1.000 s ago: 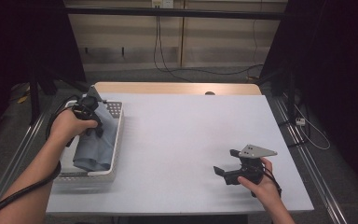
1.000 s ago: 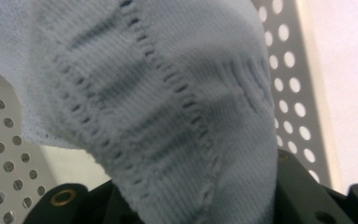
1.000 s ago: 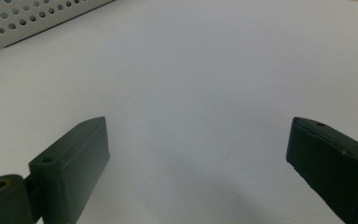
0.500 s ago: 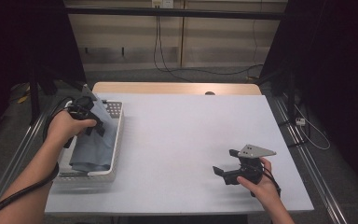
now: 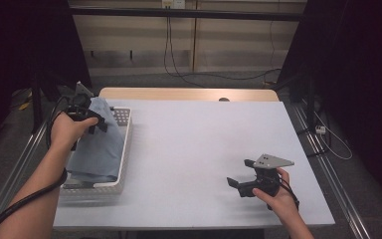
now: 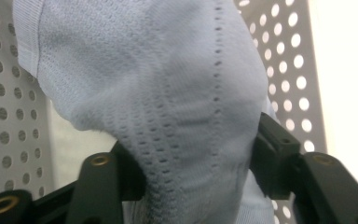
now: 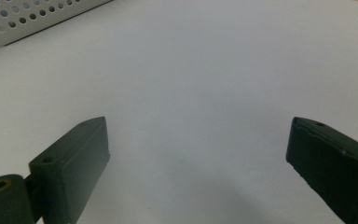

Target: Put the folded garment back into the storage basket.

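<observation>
Left gripper view – pale blue cloth (image 6: 168, 93) bunched between left claw (image 6: 198, 158) jaws, gripped.

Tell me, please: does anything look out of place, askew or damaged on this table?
Nothing looks damaged or spilled. The light blue knitted cloth is bunched between the left gripper jaws and hangs over the white perforated plastic basket, as expected while being handled. The right gripper is open over the bare white table.

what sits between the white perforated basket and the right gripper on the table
Nothing: in the high view the white tabletop is bare between the white perforated basket and the right gripper.
</observation>
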Demonstrator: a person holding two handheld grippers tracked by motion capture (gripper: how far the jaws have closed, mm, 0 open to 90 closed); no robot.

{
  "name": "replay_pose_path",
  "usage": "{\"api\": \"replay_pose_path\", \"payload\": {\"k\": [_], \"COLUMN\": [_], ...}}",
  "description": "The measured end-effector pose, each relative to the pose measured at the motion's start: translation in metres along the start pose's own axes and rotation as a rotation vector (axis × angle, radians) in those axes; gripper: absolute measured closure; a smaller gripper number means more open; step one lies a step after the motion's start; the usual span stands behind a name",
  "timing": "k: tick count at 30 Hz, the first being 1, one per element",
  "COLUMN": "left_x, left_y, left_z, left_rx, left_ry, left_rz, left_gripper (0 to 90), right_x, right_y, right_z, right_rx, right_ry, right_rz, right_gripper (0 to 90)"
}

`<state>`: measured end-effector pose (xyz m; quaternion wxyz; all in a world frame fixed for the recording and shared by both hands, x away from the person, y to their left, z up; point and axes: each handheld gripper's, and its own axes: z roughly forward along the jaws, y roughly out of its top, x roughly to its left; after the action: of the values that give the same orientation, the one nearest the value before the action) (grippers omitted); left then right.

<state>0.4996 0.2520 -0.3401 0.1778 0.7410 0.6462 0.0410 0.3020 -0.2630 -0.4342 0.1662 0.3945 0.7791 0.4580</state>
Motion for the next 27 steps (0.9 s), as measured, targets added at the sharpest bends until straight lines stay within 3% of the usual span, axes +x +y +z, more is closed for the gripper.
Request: {"api": "replay_pose_path", "payload": {"k": [4,8,10,14,19,24,27], "left_x": [0.0,-0.002,-0.002,-0.002,-0.005,-0.004,0.001], "left_y": [0.0,-0.004,-0.006,-0.012,-0.013,-0.012,-0.01], "left_z": [0.0,0.0,0.001,-0.003,-0.006,-0.002,0.0], "left_rx": [0.013,0.05,0.042,0.049,0.038,0.03,0.025], "left_ry": [-0.008,-0.008,-0.006,-0.047,-0.054,-0.028,-0.026], "left_rz": [0.001,0.038,0.044,0.082,0.107,0.074,0.04], "left_gripper": [66.9,73.5,74.4,74.9,74.6,71.9,64.0], "right_x": [-0.001,-0.001,0.0,0.0,0.001,0.002,0.002], "right_y": [0.0,0.0,0.0,0.0,0.001,0.001,0.001], "right_z": [0.0,0.0,0.0,0.0,0.001,0.004,0.004], "right_rx": [0.0,-0.001,0.0,0.002,0.002,0.006,0.008], "right_ry": [-0.002,-0.003,-0.003,-0.002,-0.002,0.006,0.007], "right_rz": [0.002,0.002,0.001,-0.004,-0.003,-0.006,-0.007], "right_gripper": [5.8,5.8,5.8,5.9,5.9,5.9,6.0]}}
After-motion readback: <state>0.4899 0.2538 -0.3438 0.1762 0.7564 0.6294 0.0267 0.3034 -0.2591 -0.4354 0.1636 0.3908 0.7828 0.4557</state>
